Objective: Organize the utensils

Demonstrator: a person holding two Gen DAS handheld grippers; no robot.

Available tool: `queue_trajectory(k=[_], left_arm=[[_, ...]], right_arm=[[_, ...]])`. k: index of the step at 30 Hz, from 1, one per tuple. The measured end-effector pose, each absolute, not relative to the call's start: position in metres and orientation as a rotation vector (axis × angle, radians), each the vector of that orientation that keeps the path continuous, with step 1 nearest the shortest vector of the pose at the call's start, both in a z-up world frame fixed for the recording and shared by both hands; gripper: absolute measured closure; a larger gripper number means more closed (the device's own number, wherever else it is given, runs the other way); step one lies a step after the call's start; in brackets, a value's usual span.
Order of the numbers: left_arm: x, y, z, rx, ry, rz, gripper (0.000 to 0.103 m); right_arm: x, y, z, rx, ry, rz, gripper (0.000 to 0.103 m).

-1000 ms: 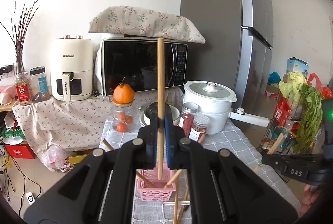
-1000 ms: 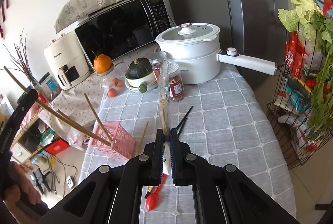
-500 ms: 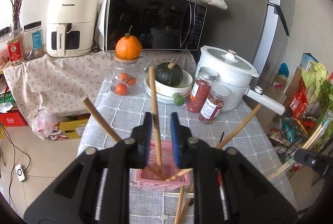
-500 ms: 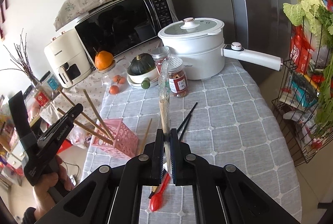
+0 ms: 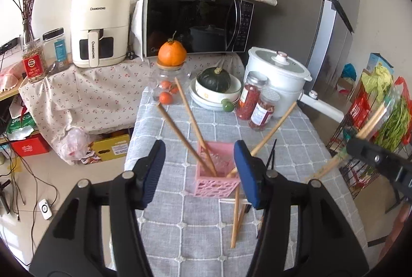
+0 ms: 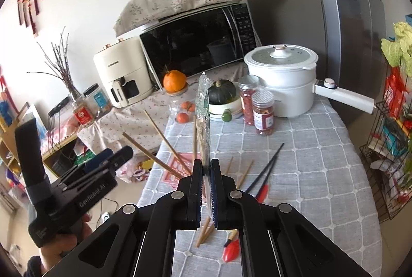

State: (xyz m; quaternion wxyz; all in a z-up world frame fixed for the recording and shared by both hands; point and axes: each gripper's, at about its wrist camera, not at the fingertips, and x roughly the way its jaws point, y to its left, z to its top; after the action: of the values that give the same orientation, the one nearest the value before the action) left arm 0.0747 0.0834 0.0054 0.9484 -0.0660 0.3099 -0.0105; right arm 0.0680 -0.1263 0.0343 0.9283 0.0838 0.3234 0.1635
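Observation:
A pink basket (image 5: pixel 215 175) stands on the grey checked tablecloth and holds three wooden chopsticks (image 5: pixel 191 123) that lean out of it. My left gripper (image 5: pixel 199 170) is open and empty, just in front of and above the basket. My right gripper (image 6: pixel 205 174) is shut on a clear-wrapped pack of chopsticks (image 6: pixel 202 119), held upright above the table; it shows at the right of the left wrist view (image 5: pixel 370 123). The basket (image 6: pixel 177 168) shows behind the right fingers. Loose wooden chopsticks (image 5: pixel 235 220), black chopsticks (image 6: pixel 266 167) and a red spoon (image 6: pixel 230 250) lie on the cloth.
At the table's back stand a white pot (image 5: pixel 276 72), two spice jars (image 5: pixel 257 103), a bowl with a green squash (image 5: pixel 216 86) and a glass jar topped by an orange (image 5: pixel 171 63). A microwave (image 5: pixel 195 22) and air fryer (image 5: pixel 99 27) stand behind. A wire rack (image 6: pixel 388 148) stands right.
My left gripper opened and let go of a wooden chopstick, which now leans in the pink basket, then drew back. My right gripper kept the wrapped pack and shifted slightly.

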Motion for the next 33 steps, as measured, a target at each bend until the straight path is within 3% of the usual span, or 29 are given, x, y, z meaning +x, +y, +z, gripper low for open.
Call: queue_trajectory(k=[16,23,24,26,27,33], left_arm=[[0.057,0.130,-0.031,-0.108,0.779,-0.029,0.046],[0.058,0.138,-0.039,-0.093,0.823,-0.042,0.044],[0.058,0.141,-0.041,-0.096,0.835,-0.035,0.043],[0.060,0.149,-0.045,-0.114,0.865,-0.021,0.043],[0.061,0.153,-0.047,-0.126,0.882,-0.014,0.043],[0.056,0.180,-0.061,-0.179,0.945,0.047,0.042]], right_arm=[[0.101,-0.040,0.039,0.072,0.509,0.334,0.098],[0.109,-0.033,0.033,0.075,0.614,0.398,0.097],[0.107,-0.032,0.029,0.079,0.645,0.418,0.092],[0.104,-0.030,0.014,0.070,0.710,0.447,0.066],[0.103,-0.028,0.004,0.064,0.744,0.461,0.046],[0.111,0.012,-0.065,-0.077,0.982,0.527,0.047]])
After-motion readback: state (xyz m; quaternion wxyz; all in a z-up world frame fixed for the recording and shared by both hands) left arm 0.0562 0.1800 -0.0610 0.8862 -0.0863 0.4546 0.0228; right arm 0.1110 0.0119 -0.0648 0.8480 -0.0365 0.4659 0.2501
